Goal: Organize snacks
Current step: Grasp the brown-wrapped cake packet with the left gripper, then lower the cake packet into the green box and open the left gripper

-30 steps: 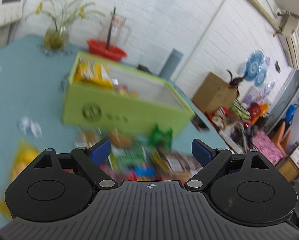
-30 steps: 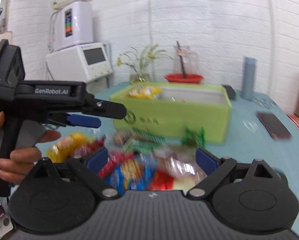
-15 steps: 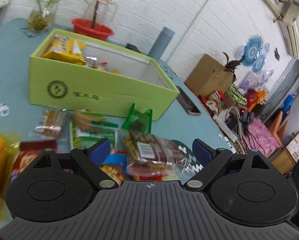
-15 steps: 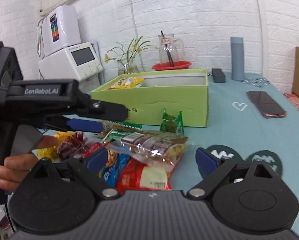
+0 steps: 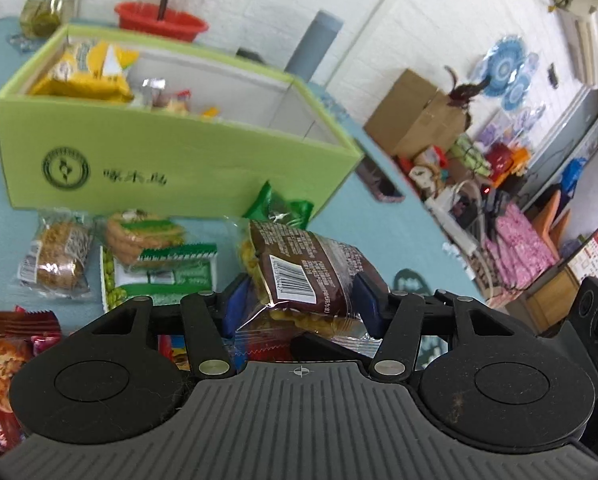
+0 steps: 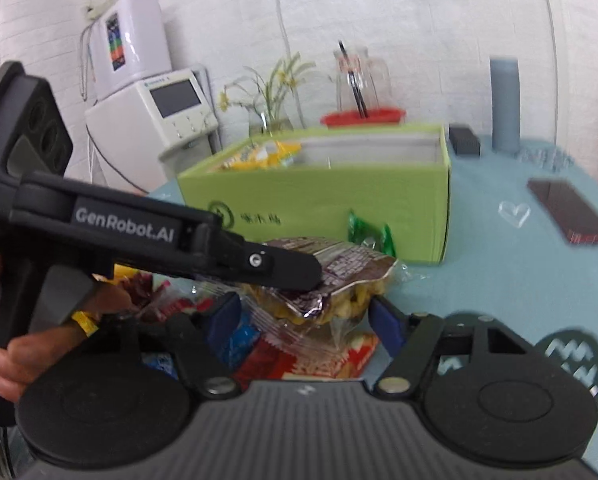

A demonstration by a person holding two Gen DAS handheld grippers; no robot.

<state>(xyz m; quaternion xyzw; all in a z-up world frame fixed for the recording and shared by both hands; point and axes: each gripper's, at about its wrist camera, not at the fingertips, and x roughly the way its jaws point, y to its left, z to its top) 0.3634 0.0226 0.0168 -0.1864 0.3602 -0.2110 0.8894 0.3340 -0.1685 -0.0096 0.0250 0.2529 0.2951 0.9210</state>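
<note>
Brown packet (image 5: 315, 276) sitting pinched between left gripper (image 5: 299, 300) pads after closing; right gripper (image 6: 305, 316) narrowing around it too, seemingly touching, ahead of green box (image 5: 171, 160).

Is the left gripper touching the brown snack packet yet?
Touching. The left wrist view shows the left gripper, whose jaws have just been closing, with both blue pads pressed against the sides of the brown snack packet, denting its wrapper.

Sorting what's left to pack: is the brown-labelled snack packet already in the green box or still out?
Out. The brown-labelled snack packet lies on the pile in front of the green box, between the left claw pads.
</note>
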